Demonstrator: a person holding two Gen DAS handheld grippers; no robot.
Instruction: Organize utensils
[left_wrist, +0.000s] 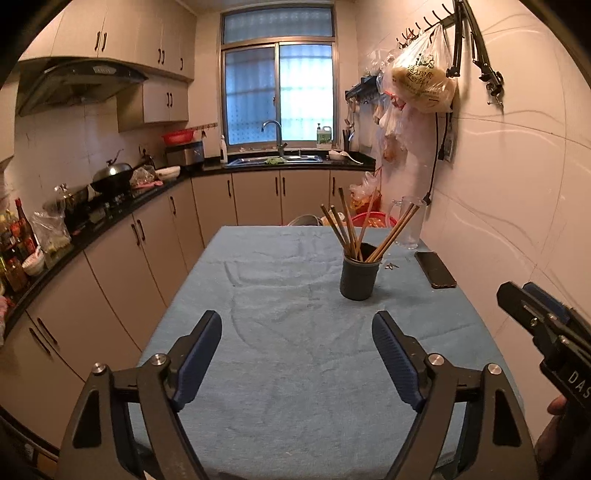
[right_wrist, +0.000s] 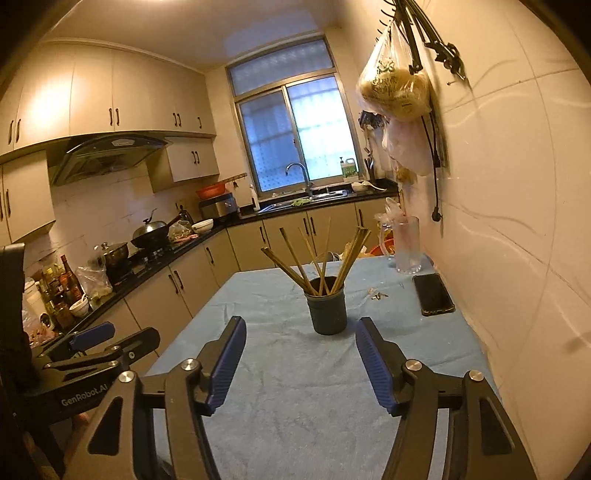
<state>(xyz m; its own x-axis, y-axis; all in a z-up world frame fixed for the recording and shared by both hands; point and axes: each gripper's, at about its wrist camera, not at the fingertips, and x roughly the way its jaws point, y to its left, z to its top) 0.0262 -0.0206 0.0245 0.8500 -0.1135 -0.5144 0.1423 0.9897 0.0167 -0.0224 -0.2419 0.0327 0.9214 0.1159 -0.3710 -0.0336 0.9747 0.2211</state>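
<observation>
A: Several chopsticks (left_wrist: 352, 229) stand fanned out in a dark cup (left_wrist: 359, 275) — do you see where it sits?

B: Upright on the blue cloth (left_wrist: 288, 332) covering the surface, toward the right-hand wall. In the right wrist view the cup (right_wrist: 327, 310) is straight ahead of that gripper, the chopsticks (right_wrist: 317, 266) leaning to all sides of its rim.

A: And the jaws?

B: Both pairs are spread wide and hold nothing. The left gripper (left_wrist: 297, 356) hovers over the near part of the cloth, well short of the cup; the right gripper (right_wrist: 301, 363) is nearer to it but apart from it.

A: Anything else on the surface?

B: A black phone (left_wrist: 435, 268) lies flat by the wall, some small metal bits (left_wrist: 390, 265) rest between it and the cup, and a clear glass mug (left_wrist: 408, 221) stands at the far corner. Each camera catches the other gripper at its edge — the right gripper (left_wrist: 546, 332) shows in the left view
</observation>
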